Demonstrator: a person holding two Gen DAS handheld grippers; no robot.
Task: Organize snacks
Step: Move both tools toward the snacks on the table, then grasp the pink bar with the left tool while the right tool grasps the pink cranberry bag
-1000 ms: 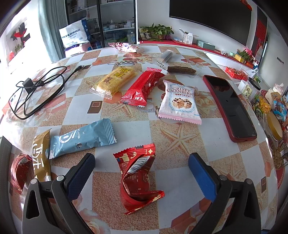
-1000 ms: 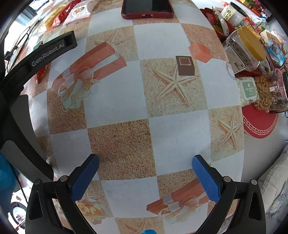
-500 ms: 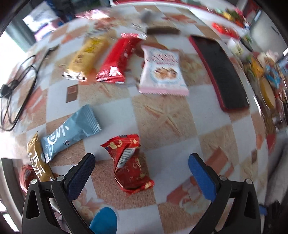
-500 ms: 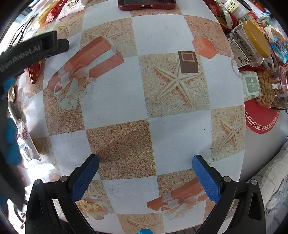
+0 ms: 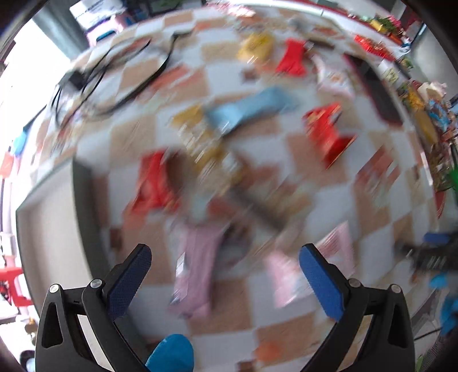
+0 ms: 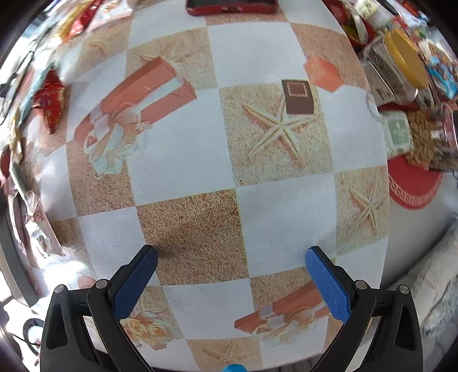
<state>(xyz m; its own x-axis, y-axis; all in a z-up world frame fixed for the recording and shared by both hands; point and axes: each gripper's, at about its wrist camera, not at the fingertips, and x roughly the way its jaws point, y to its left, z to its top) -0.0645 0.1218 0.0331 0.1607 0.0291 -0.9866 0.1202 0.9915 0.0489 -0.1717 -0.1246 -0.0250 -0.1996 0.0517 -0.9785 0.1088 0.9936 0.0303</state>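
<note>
The left wrist view is heavily blurred by motion. My left gripper (image 5: 224, 264) is open and empty, high above the table. Below it lie a pink packet (image 5: 194, 274), a red packet (image 5: 153, 183), a gold packet (image 5: 197, 137), a light blue packet (image 5: 252, 107) and a crumpled red wrapper (image 5: 326, 134). A grey-rimmed tray (image 5: 83, 214) shows at the left. My right gripper (image 6: 230, 267) is open and empty over bare patterned tablecloth (image 6: 200, 160). A crumpled red wrapper (image 6: 51, 100) sits at that view's left edge.
A red phone (image 6: 232, 5) lies at the far edge in the right wrist view. A yellow-lidded jar (image 6: 400, 57), peanuts (image 6: 423, 140) and a red mat (image 6: 412, 183) crowd the right. Black cables (image 5: 108, 83) lie far left.
The left gripper has swung back and to the left, bringing the tray, pink packets and another red packet into sight. The right gripper has barely moved.
</note>
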